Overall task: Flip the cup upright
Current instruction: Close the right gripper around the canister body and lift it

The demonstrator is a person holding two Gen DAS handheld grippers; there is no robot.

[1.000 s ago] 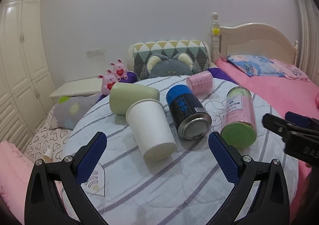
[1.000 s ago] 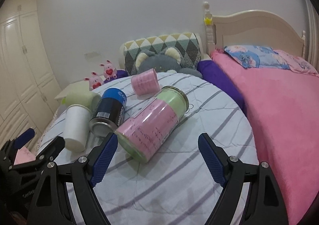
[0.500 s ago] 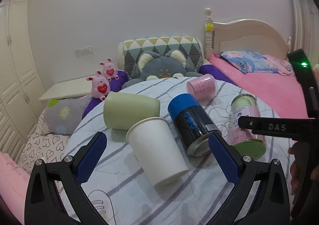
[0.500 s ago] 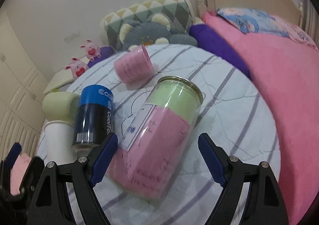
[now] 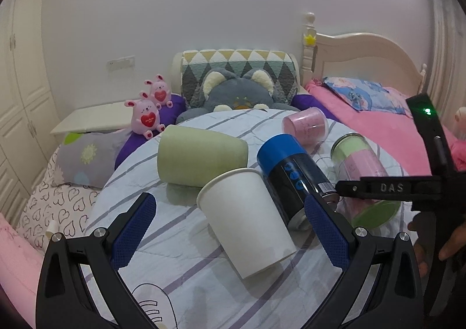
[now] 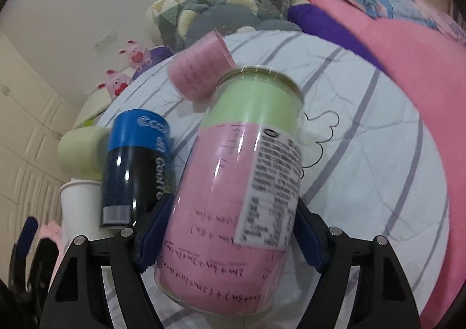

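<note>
Item: clear cylindrical plastic cup with pink-and-green paper lining, lying tipped between the blue pads of the right tongs, apparently clamped; left tongs spread idle around a white paper cup; advise firm hold, slow wrist roll, base down.

Left wrist farther back, right wrist close, both facing jar

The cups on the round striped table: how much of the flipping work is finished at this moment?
Done: nothing stands upright yet. In hand: the right gripper has its blue pads against the clear pink-and-green jar, which lies on its side. Left: the white paper cup, blue-topped black can, pale green cup and small pink cup all lie down; the left gripper is open.
</note>
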